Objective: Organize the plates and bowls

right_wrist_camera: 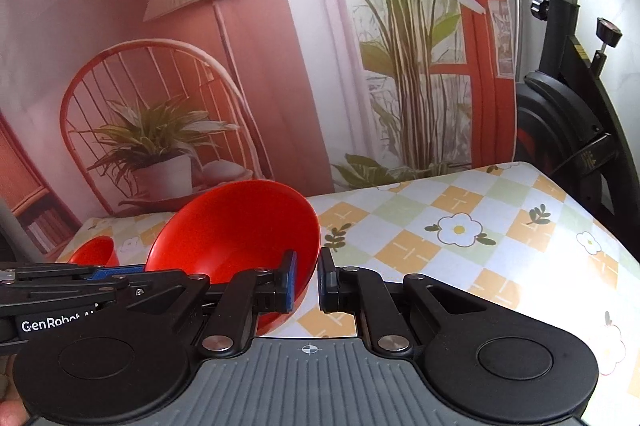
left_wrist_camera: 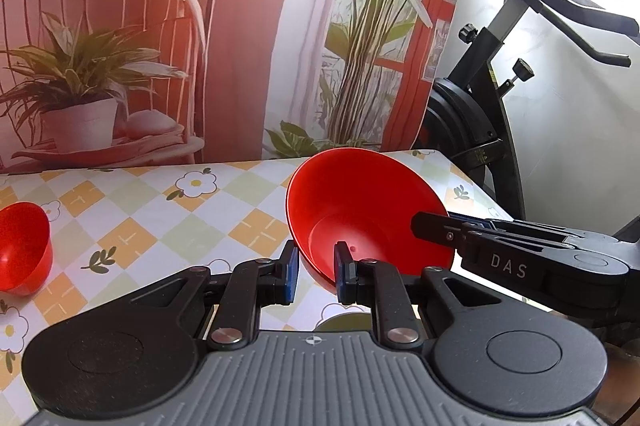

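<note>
A large red plastic bowl [left_wrist_camera: 360,210] is held tilted above the table covered in a glossy checked cloth with orange and green squares and white flowers [left_wrist_camera: 160,202], its open side turned up and toward the cameras. Nothing lies inside it; the smooth interior is bare apart from a tiny dark speck near the bottom. The left gripper [left_wrist_camera: 316,272] pinches the bowl's near rim: one blue-padded finger sits outside the wall and the other inside, jaws closed on the thin plastic. The right gripper [right_wrist_camera: 306,280] grips the same bowl at another part of the rim, its left pad inside the bowl and its right pad outside, jaws drawn close onto the wall. In the left wrist view the right gripper's black body reaches in from the right and meets the bowl's edge.

A second, smaller red plastic bowl [left_wrist_camera: 22,246] rests on the cloth well apart to the left, tipped on its side, and it too looks empty. Behind the table hangs a printed backdrop showing a chair, potted plant and lamp [left_wrist_camera: 160,26], with a black exercise bike [left_wrist_camera: 500,98] beside it
</note>
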